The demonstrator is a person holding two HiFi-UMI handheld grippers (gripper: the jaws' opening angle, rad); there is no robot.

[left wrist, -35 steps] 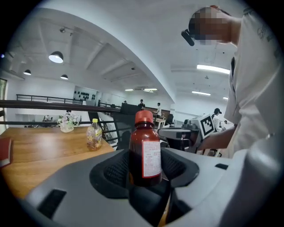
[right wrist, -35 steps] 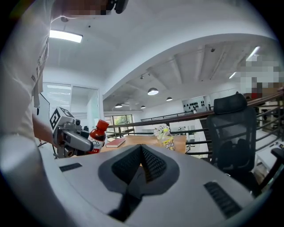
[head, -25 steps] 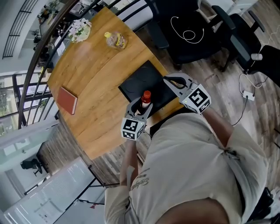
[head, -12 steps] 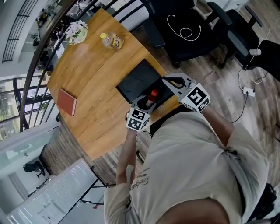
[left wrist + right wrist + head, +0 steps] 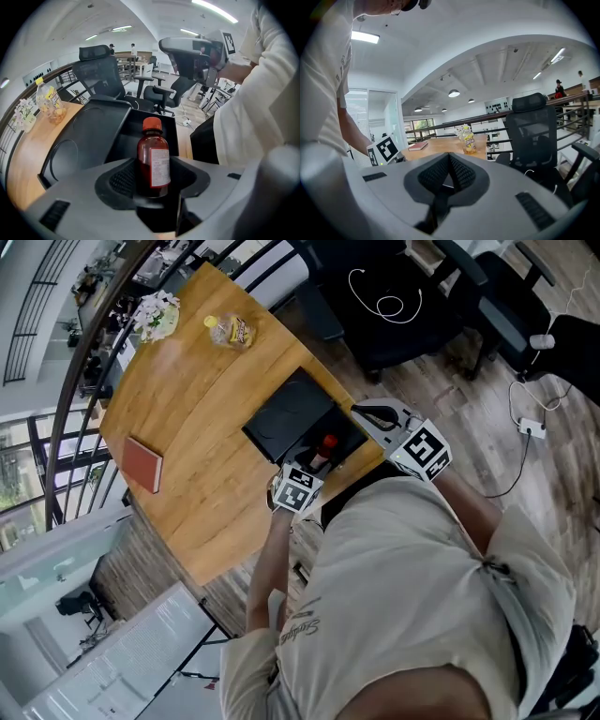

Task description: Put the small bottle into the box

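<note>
So the small bottle (image 5: pixel 152 159), brown glass with a red cap and a white label, is upright dead centre in the left gripper view. The left gripper (image 5: pixel 152 186) is clamped on its lower body, one jaw on each side. In the head view the red cap (image 5: pixel 325 444) sits right over the open well of the black box (image 5: pixel 352 435), a bit above the middle of the frame. The box's flat lid (image 5: pixel 286 418) lies open on its upper-left side.

The jaws hide the base of the bottle, so I can't tell if it's resting on the box floor or hanging just above it. My guess is the task is nearly done: the pickup and the carry are sorted and the bottle is lined up with the well. What's left looks like setting it down, letting go and pulling the gripper clear.

The right gripper (image 5: pixel 449 171) is clenched on nothing, jaws pressed together, and it hovers just right of the box in the head view (image 5: pixel 367 414).

Further out on the wooden counter (image 5: pixel 187 427) there's a red book (image 5: pixel 143 463) at the left. A yellow-capped drink bottle (image 5: pixel 230 331) is near the top, well away from all this.
</note>
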